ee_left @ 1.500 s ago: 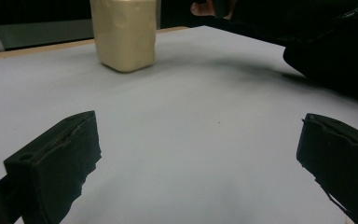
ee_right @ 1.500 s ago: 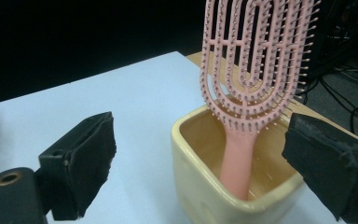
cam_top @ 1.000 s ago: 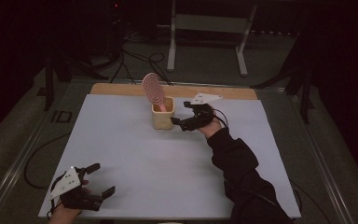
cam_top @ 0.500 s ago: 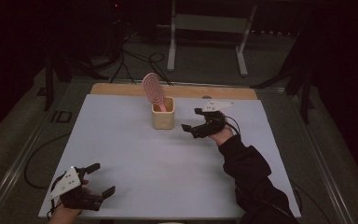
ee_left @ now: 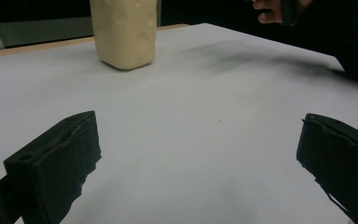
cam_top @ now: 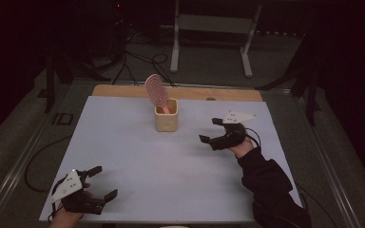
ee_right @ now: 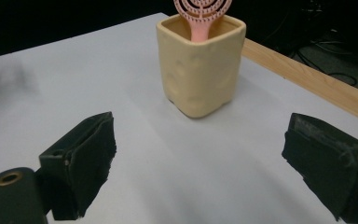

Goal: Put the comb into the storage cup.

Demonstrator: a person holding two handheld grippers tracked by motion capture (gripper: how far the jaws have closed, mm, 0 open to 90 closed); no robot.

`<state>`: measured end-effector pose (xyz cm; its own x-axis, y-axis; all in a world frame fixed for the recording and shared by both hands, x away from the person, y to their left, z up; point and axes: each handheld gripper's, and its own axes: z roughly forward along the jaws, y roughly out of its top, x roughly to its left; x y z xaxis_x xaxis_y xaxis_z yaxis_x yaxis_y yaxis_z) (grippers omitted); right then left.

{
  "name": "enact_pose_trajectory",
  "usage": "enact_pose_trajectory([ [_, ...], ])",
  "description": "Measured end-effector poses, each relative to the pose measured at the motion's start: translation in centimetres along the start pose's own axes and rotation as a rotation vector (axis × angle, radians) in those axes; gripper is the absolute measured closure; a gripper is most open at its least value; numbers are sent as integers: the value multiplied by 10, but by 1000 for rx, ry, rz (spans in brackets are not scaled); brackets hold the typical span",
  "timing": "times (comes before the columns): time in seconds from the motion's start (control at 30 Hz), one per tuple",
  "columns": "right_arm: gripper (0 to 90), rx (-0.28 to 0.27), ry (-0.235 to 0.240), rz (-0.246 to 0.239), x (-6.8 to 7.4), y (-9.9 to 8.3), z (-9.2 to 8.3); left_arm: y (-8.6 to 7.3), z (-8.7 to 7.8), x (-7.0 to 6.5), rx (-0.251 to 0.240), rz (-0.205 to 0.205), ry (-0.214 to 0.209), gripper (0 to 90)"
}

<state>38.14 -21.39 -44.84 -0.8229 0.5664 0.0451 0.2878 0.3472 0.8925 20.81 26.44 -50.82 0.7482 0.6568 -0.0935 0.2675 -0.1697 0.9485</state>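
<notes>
1. Right gripper (cam_top: 211,129) — jaws wide, empty, hovering at 4 o'clock from the cup (cam_top: 166,115).
2. Left gripper (cam_top: 103,182) — jaws wide, empty, beside the table's (cam_top: 138,161) near edge.
3. Cup holds a pink brush (cam_top: 155,90) upright; bare white surface between the two grippers.

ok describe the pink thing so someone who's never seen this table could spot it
On the white table, toward the far wooden edge, stands a cream square cup. The pink hairbrush stands in it handle-down, its oval slotted head leaning out above the rim, the sole pink item.

Left gripper (cam_top: 96,183) and right gripper (cam_top: 211,129) both gape wide, seemingly hovering low, well apart
</notes>
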Motion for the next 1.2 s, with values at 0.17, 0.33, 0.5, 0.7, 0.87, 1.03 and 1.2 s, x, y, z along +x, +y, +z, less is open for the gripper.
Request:
enact_pose_trajectory([
  [0.17, 92, -5, -9, 9, 4, -12, -10, 0, 0, 0, -2, -1, 0, 0],
  [0.33, 92, -4, -25, 19, 9, -25, -19, 0, 0, 0, -2, 1, 1, 0],
  [0.5, 92, -15, -36, 39, 13, -35, -26, 0, -1, 0, -1, 5, 3, 0],
  [0.7, 96, -23, -37, 64, 20, -52, -37, 0, -1, 0, 1, 1, 2, 0],
  [0.87, 95, -6, -39, 82, 24, -65, -46, 0, -1, -1, 1, 4, 3, 0],
  [1.03, 95, 17, -45, 82, 28, -78, -54, 0, 0, -1, 3, 6, 2, 0],
  [1.2, 96, 21, -53, 79, 32, -86, -62, 0, -1, -1, 3, 3, 7, 0],
])
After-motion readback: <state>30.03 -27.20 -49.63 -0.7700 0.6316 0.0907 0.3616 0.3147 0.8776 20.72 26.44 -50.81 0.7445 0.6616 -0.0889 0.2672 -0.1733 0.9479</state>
